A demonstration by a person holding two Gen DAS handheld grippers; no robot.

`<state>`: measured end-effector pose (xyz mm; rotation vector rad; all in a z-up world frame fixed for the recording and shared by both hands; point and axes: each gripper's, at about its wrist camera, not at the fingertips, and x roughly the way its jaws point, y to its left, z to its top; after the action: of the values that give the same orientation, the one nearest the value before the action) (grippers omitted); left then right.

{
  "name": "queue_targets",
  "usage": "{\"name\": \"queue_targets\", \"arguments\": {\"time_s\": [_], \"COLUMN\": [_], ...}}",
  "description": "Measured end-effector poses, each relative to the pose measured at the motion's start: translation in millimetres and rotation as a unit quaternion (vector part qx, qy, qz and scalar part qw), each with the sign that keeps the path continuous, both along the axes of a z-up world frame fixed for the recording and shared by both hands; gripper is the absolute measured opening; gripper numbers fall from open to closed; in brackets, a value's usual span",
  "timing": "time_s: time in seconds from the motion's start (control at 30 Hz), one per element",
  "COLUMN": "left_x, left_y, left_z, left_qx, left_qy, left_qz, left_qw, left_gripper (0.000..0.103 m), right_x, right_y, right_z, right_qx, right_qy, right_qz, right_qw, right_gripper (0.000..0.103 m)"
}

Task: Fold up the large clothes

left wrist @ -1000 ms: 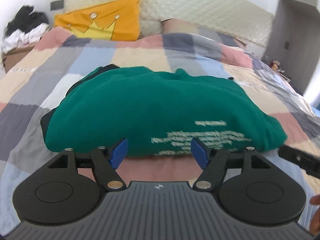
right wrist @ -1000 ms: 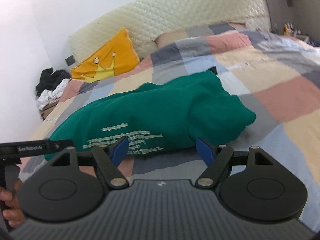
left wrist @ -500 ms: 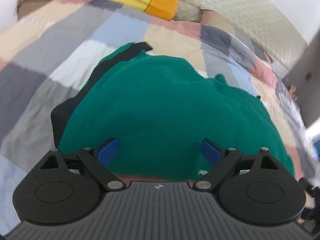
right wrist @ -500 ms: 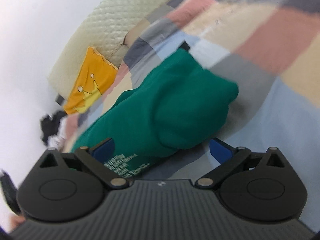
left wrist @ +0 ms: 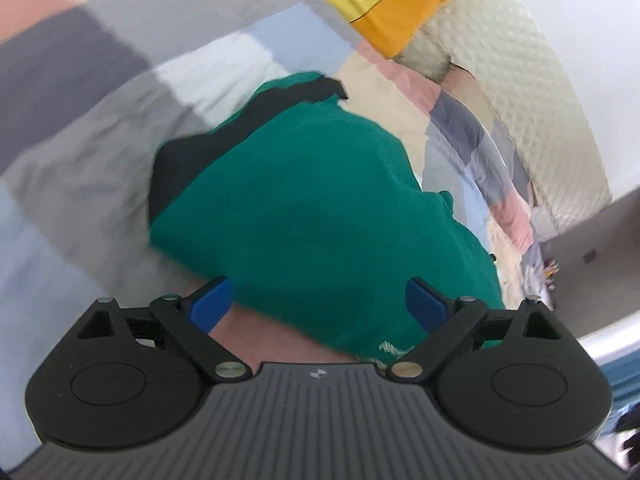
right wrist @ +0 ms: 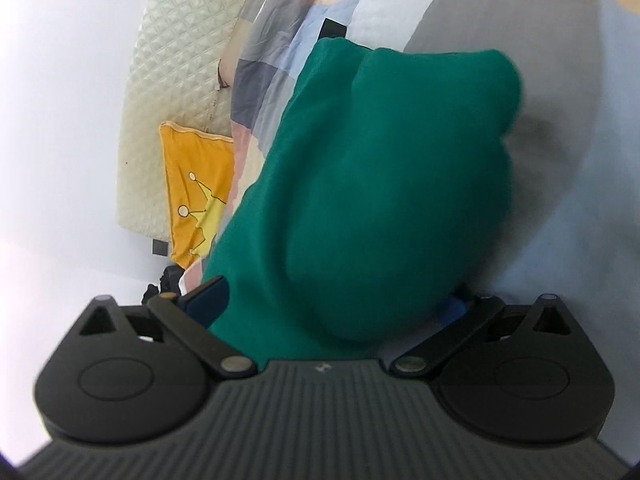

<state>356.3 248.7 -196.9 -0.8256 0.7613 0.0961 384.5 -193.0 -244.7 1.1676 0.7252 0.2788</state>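
A folded green garment (left wrist: 312, 200) with pale print lies on the patchwork quilt (left wrist: 100, 100). A black layer (left wrist: 180, 160) shows under its far left edge. My left gripper (left wrist: 318, 296) stands open at one end of the bundle, its blue pads (left wrist: 212, 300) on either side of the near edge, not pressing. In the right wrist view the green garment (right wrist: 380, 180) bulges between the wide jaws of my right gripper (right wrist: 334, 296), which is open. The cloth hides most of its right pad (right wrist: 456, 304).
A yellow crown cushion (left wrist: 384, 4) leans on the quilted cream headboard (left wrist: 540, 100), and the cushion (right wrist: 200, 184) and headboard (right wrist: 180, 60) show again in the right wrist view. Patchwork quilt (right wrist: 580, 160) spreads around the bundle. A grey wall and floor lie past the bed's far side.
Both grippers opened wider, rolled strongly and moved in closer to the two ends of the green bundle, which now reaches between their jaws. The bundle itself stayed in place.
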Motion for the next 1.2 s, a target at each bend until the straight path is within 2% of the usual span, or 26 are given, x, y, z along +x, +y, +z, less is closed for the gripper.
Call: {"name": "queue_targets", "arguments": {"time_s": [0.1,0.2,0.27,0.37,0.5,0.6,0.67,0.83,0.9,1.0,1.1,1.17,1.2], "left_x": [-0.9,1.2,1.7,2.1,8.7,16.6,24.2,38.1,43.1,51.3,55.2,58.1,58.9], "left_y": [6.3,16.3,24.8,35.0,42.7,47.1,48.1,44.6,45.2,43.7,41.8,40.6,41.5], "left_z": [-11.6,-26.9,-38.3,-55.0,-64.8,-73.6,-77.2,-90.9,-90.4,-79.0,-70.8,-62.9,-59.1], "left_qx": [-0.038,-0.070,-0.114,-0.181,-0.224,-0.276,-0.291,-0.290,-0.273,-0.230,-0.206,-0.186,-0.175], "left_qy": [0.025,0.052,0.060,0.072,0.065,0.043,0.030,0.036,0.030,0.012,0.002,-0.004,-0.009], "left_qz": [0.005,0.029,0.048,0.074,0.088,0.107,0.109,0.119,0.118,0.115,0.114,0.102,0.098], "left_qw": [0.9989,0.9958,0.9905,0.9780,0.9683,0.9543,0.9501,0.9490,0.9541,0.9663,0.9720,0.9773,0.9797], "left_gripper": [0.096,0.096,0.096,0.096,0.096,0.096,0.096,0.096,0.096,0.088,0.072,0.055,0.051], "right_x": [11.8,12.1,7.9,3.5,-1.6,-1.6,-5.6,-6.8,-5.9,-0.4,2.6,6.3,8.4], "right_y": [-7.6,-17.2,-19.0,-17.5,-13.4,-6.7,-3.0,18.5,24.4,28.6,31.6,31.4,29.6], "right_z": [-3.0,-10.7,-14.7,-13.2,-15.2,-13.7,-11.2,-8.1,-6.9,-6.5,-1.0,-0.4,0.3], "right_qx": [0.025,0.066,0.077,0.078,0.086,0.075,0.062,0.039,0.016,0.004,-0.021,-0.023,-0.022], "right_qy": [0.007,0.014,0.014,0.013,0.011,0.011,0.012,0.009,0.000,-0.016,-0.042,-0.046,-0.046], "right_qz": [-0.014,-0.030,-0.038,-0.040,-0.044,-0.037,-0.044,-0.020,-0.023,-0.029,-0.031,-0.033,-0.034], "right_qw": [1.000,0.997,0.996,0.996,0.995,0.996,0.997,0.999,1.000,0.999,0.998,0.998,0.998], "right_gripper": [0.103,0.103,0.103,0.103,0.103,0.103,0.103,0.102,0.103,0.103,0.089,0.074,0.069]}}
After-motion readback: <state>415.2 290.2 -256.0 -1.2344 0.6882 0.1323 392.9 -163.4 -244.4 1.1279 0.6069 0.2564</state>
